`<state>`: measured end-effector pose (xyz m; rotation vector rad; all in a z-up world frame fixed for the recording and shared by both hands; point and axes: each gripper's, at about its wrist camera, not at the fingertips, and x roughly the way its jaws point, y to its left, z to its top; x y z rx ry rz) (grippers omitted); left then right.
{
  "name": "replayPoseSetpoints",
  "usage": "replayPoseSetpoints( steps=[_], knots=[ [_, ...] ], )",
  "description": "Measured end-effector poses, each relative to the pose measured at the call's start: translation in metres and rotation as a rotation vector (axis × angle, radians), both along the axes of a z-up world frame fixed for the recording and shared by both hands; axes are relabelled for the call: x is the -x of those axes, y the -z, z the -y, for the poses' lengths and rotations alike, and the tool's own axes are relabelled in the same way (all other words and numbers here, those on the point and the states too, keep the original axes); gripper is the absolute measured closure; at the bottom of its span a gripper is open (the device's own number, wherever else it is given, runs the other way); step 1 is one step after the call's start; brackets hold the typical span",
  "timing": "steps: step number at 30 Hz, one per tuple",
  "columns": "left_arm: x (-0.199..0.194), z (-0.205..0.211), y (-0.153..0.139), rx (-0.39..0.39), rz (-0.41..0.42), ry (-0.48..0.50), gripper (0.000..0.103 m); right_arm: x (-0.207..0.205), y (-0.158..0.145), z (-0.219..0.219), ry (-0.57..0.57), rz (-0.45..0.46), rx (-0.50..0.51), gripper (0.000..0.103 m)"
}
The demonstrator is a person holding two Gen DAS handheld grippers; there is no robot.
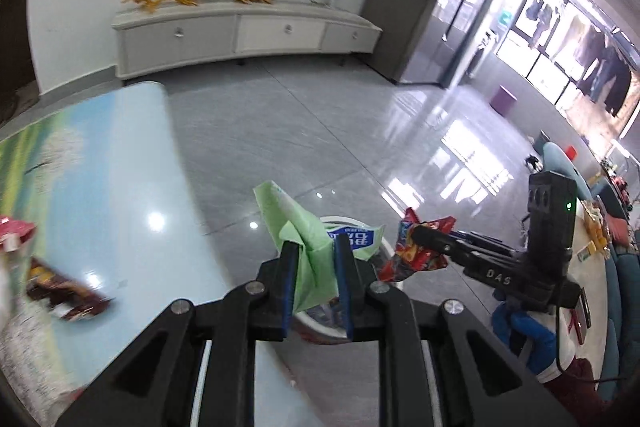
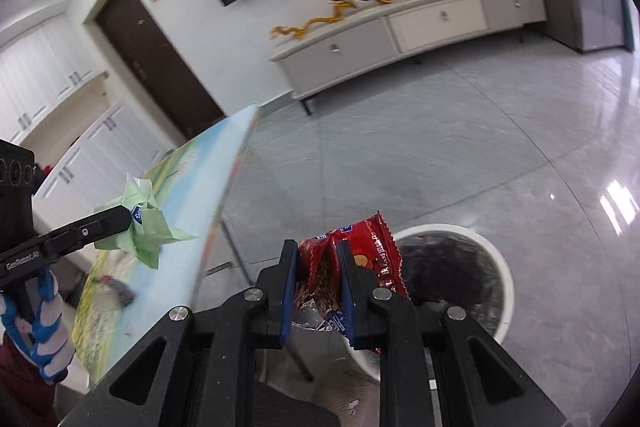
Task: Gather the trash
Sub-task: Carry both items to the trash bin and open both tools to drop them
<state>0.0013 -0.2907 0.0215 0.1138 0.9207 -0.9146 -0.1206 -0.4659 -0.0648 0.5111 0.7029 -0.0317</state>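
My left gripper is shut on a crumpled green tissue packet with a blue label, held in the air past the table edge. My right gripper is shut on a crinkled red snack wrapper. Both show in each other's view: the right gripper with the red wrapper sits to the right in the left wrist view, and the left gripper with the green packet sits to the left in the right wrist view. A round white trash bin with a dark liner stands on the floor just beyond the red wrapper.
A table with a landscape print holds a brown-red wrapper and a red packet at its left. A white TV cabinet lines the far wall across a grey tiled floor. A gloved hand holds the left gripper.
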Motion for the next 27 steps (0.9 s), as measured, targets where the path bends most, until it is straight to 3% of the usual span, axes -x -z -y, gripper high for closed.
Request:
replayPoseSetpoints(
  steps=[7,12,13,16,21,27],
  knots=[
    [0.0,0.078,0.032,-0.05,-0.046,0.085,0.084,-0.011,0.026,0.04,0.071,-0.053,-0.037,0.082],
    [0.0,0.108,0.051,-0.059,-0.102,0.12,0.08,-0.012,0.042,0.055,0.102,-0.089,-0.057,0.067],
    [-0.001,0.113,0.054,-0.064,-0.112,0.121,0.074,-0.011,0.045,0.058,0.107,-0.093,-0.062,0.067],
    [-0.003,0.117,0.058,-0.062,-0.126,0.112,0.056,-0.006,0.051,0.066,0.133,-0.103,-0.074,0.064],
    [-0.001,0.12,0.058,-0.061,-0.129,0.104,0.056,0.005,0.056,0.074,0.167,-0.104,-0.092,0.063],
    [0.006,0.108,0.048,-0.077,-0.072,0.082,0.056,0.013,0.046,0.071,0.196,-0.081,-0.086,0.061]
  ],
)
